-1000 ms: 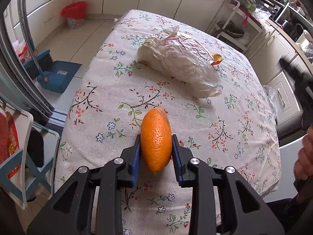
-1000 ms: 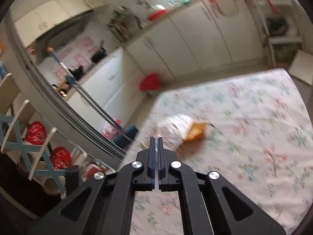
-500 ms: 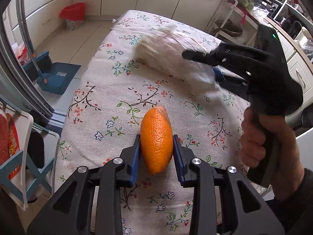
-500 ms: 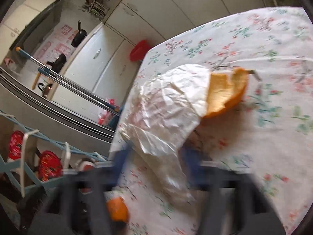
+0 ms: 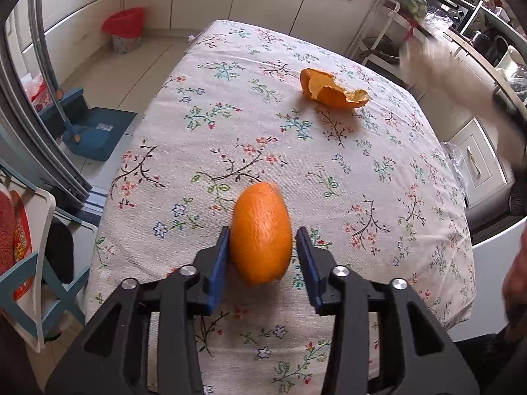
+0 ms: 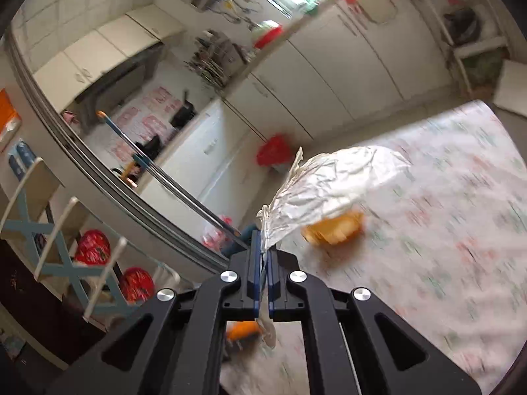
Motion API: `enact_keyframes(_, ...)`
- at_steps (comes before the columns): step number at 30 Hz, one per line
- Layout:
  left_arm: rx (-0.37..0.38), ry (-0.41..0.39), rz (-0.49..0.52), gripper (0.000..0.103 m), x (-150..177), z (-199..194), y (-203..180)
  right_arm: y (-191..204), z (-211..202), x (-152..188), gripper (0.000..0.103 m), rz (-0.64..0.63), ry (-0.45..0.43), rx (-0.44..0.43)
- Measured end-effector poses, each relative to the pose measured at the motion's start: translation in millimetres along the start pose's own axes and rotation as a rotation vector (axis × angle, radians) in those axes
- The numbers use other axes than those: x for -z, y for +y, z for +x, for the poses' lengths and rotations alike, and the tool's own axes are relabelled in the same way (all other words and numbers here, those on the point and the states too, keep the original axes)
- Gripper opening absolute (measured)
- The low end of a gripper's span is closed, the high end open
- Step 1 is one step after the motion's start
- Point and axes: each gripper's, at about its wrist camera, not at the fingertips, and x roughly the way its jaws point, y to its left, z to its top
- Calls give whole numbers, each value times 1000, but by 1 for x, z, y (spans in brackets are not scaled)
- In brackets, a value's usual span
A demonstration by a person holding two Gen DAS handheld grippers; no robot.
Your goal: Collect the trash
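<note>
An orange piece of peel, rounded like half a fruit (image 5: pixel 262 233), stands on the floral tablecloth (image 5: pixel 230 131) between the pads of my left gripper (image 5: pixel 263 243). The jaws are opening: the left pad still touches it and a gap shows at the right pad. A torn orange peel (image 5: pixel 332 89) lies further back on the cloth. My right gripper (image 6: pixel 262 253) is shut on the edge of a crinkled white plastic bag (image 6: pixel 336 184) and holds it in the air above the peel (image 6: pixel 332 228). In the left wrist view the bag (image 5: pixel 461 75) is a blur at upper right.
A red-lined waste bin (image 5: pixel 125 26) stands on the floor by the far cabinets. A blue dustpan and brush (image 5: pixel 95 128) lie left of the table, with a chair (image 5: pixel 29 263) nearer. A hand (image 5: pixel 517 279) shows at the right edge.
The right gripper came in, closed on the bag and lifted it off the table, uncovering the torn peel. The left jaws have widened around the orange piece.
</note>
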Motion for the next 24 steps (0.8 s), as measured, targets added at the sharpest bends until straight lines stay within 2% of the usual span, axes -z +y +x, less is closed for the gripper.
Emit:
enact_keyframes(3, -1, -3, 1, 50, 3, -1, -3, -30, 12, 30, 6, 51, 137, 83)
enact_keyframes(6, -16, -5, 3, 61, 6, -3, -4, -56, 15, 52, 9, 98, 232, 133)
enact_keyframes(8, -23, -10, -5, 64, 8, -6, -3, -64, 9, 56, 32, 131, 245, 172)
enact_keyframes(9, -24, -15, -11, 65, 9, -8, -1, -66, 5, 57, 49, 147, 240, 185)
enact_keyframes(10, -25, -20, -17, 66, 10, -10, 1, -64, 2, 58, 54, 155, 230, 193)
enact_keyframes(14, -34, -34, -60, 67, 15, -17, 14, -66, -6, 66, 58, 175, 218, 193)
enact_keyframes(18, -41, -60, -99, 67, 18, -25, 27, -73, -2, 80, 61, 146, 221, 262)
enact_keyframes(20, -50, -68, -86, 67, 17, -24, 26, -84, 1, 87, 67, 153, 220, 256)
enact_keyframes(24, -52, -62, -45, 66, 9, -15, 16, -102, 10, 91, 68, 223, 228, 232)
